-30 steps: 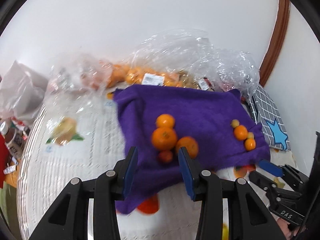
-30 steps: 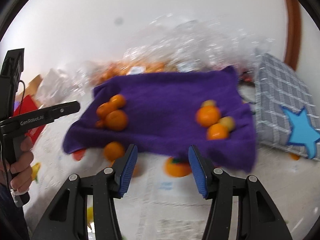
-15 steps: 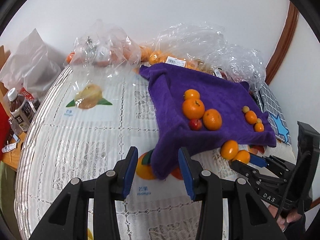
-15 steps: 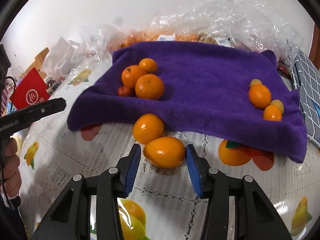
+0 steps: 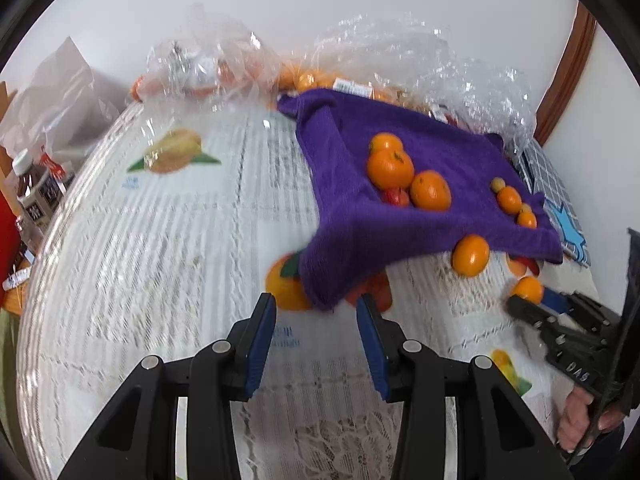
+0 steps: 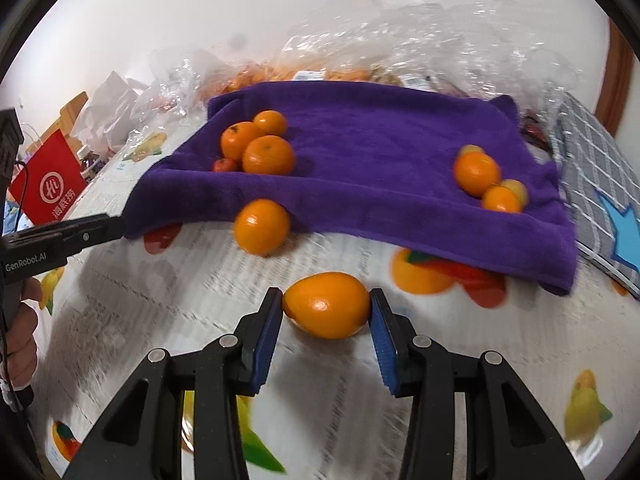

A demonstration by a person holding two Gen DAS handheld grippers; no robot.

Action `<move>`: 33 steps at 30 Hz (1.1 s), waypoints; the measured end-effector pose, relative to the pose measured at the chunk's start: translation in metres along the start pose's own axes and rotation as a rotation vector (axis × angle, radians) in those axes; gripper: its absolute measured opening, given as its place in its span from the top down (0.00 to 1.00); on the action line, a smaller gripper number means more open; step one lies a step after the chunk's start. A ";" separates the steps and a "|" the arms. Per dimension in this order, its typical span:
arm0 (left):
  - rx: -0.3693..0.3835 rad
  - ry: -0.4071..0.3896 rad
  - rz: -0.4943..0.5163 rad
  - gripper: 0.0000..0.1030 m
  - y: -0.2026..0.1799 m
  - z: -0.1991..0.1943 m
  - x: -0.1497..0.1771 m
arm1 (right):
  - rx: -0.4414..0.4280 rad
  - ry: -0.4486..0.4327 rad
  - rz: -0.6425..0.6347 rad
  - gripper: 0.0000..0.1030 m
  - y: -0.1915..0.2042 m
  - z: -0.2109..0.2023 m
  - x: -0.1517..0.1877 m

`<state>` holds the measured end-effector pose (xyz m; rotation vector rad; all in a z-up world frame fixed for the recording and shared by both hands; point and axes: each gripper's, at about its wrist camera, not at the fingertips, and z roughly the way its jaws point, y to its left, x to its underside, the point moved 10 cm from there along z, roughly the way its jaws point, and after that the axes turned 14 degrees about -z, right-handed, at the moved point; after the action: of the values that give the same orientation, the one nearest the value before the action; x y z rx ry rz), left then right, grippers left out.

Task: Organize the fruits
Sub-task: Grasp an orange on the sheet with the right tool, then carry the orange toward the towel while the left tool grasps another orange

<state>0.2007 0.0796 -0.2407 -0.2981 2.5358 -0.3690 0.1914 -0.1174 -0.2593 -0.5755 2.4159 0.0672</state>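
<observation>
right tool (image 6: pixel 326 312): jaws are now pinched right up against the oval orange fruit (image 6: pixel 326 305). Half a second back they were only straddling it, so the grab looks basically made. Fruit sits low over the bench (image 6: pixel 160 304); can't tell if it's lifted off yet.

left tool (image 5: pixel 316 340): jaws wide apart, holding nothing, hanging over the bench just short of the near corner of the purple towel (image 5: pixel 400 216). It has backed off a bit from a second ago, when it was right up at the fruit pile.

what that means: I'd guess the oval one goes onto the towel next, probably joining one of the two groups.

round orange (image 6: pixel 262 226): off the towel, touching its front edge, so likely next in line.

left pile (image 6: pixel 256 144): three oranges plus a small red fruit, bunched together on the towel.

right pile (image 6: pixel 486 180): small oranges and a couple of paler little ones, touching.

hard to see: plastic bags (image 6: pixel 420 36) at the back are a glare-y mess, orange stuff inside but uncountable. Motion blur all over the bench. In the left view the right tool's tips hide most of the oval fruit.
</observation>
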 end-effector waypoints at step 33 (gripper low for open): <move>0.105 0.034 0.151 0.54 -0.129 0.032 0.020 | 0.149 -0.023 0.197 0.58 -0.113 -0.068 0.075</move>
<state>0.2186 -0.0532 -0.2351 -0.0610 2.5416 -0.4492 0.1471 -0.2608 -0.2400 -0.2679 2.4228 -0.0223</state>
